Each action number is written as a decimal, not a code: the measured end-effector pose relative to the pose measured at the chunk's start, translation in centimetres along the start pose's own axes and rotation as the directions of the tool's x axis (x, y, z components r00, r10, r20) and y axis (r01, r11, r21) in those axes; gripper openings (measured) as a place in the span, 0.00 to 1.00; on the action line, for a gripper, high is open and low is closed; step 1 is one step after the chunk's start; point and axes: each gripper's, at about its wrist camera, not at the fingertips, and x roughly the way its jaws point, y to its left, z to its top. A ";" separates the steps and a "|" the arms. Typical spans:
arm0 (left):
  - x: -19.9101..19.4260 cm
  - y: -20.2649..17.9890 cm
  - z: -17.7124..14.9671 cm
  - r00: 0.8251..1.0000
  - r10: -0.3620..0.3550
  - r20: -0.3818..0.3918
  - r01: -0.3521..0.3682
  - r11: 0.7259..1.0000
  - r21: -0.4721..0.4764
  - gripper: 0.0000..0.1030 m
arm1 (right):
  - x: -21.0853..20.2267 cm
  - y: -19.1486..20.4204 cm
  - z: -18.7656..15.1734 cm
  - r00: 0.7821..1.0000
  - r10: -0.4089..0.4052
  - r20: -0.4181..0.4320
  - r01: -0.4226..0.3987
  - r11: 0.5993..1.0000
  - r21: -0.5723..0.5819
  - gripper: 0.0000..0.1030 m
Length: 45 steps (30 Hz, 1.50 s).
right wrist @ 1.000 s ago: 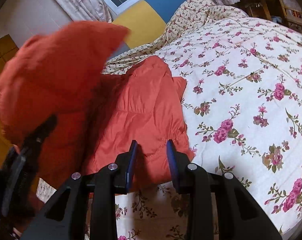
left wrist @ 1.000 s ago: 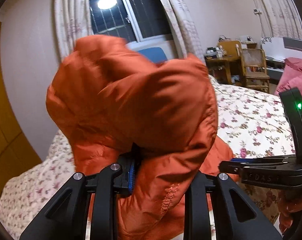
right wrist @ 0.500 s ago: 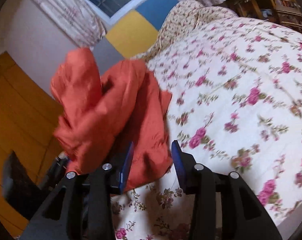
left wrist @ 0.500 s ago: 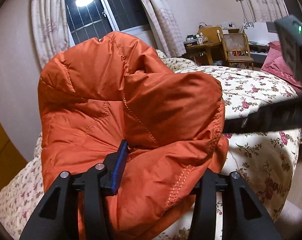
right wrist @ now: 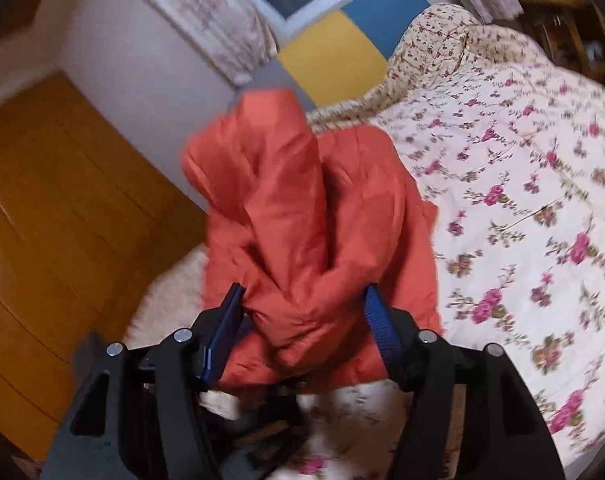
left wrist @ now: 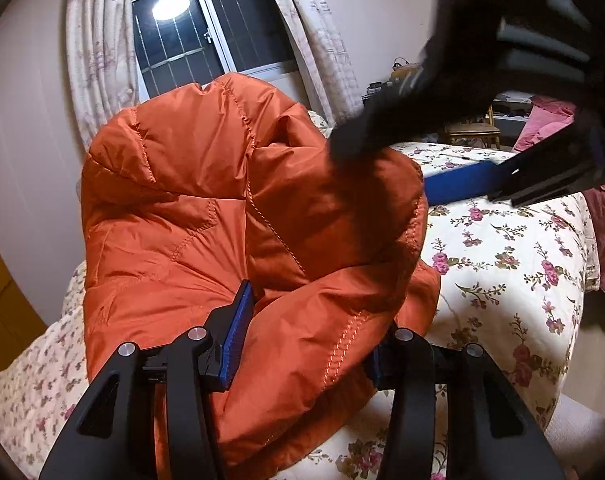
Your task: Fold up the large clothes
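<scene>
Since a second ago the right gripper (right wrist: 304,322) has risen off the bed (right wrist: 522,200) and now has a wad of jacket (left wrist: 238,216) between its jaws, which have just been closing. Left gripper (left wrist: 308,328), jaws lately widened, clamps a thick fold. Jacket is bunched upright at the bed edge. Best to lift both ends evenly and spread flat first. Fabric: orange, quilted, puffy, slippery-looking.

Orange quilted puffer jacket (left wrist: 238,216) bunched into a tall upright heap, stitch lines visible, lower folds draped at the floral bedspread's (left wrist: 502,264) near edge
</scene>
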 end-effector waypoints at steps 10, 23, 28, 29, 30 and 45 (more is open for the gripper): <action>-2.0 -0.2 -1.5 0.996 -0.087 -0.034 0.087 0.996 0.018 0.47 | 4.1 -5.1 -2.6 0.990 -0.141 -0.028 0.143 0.985 0.094 0.19; -3.7 7.7 -1.8 0.997 0.076 0.001 -0.073 0.963 -0.261 0.78 | 3.1 -4.7 -3.6 0.988 -0.153 -0.010 0.153 0.983 0.101 0.25; 0.0 12.1 -1.9 0.970 0.187 -0.154 -0.233 0.892 -0.388 0.86 | 2.5 -3.9 -3.0 0.984 -0.180 0.016 0.179 0.982 0.063 0.36; 0.4 12.3 -1.8 0.970 0.181 -0.164 -0.234 0.885 -0.403 0.86 | 2.1 -3.9 -2.8 0.981 -0.190 0.031 0.188 0.980 0.057 0.38; 0.6 12.3 -1.6 0.970 0.179 -0.168 -0.233 0.884 -0.406 0.86 | 1.6 -3.9 -2.7 0.979 -0.198 0.046 0.196 0.979 0.053 0.42; 1.2 14.6 3.2 0.980 0.137 -0.142 -0.185 0.888 -0.421 0.86 | 2.1 7.9 7.6 0.983 -0.040 0.179 0.082 0.968 -0.236 0.41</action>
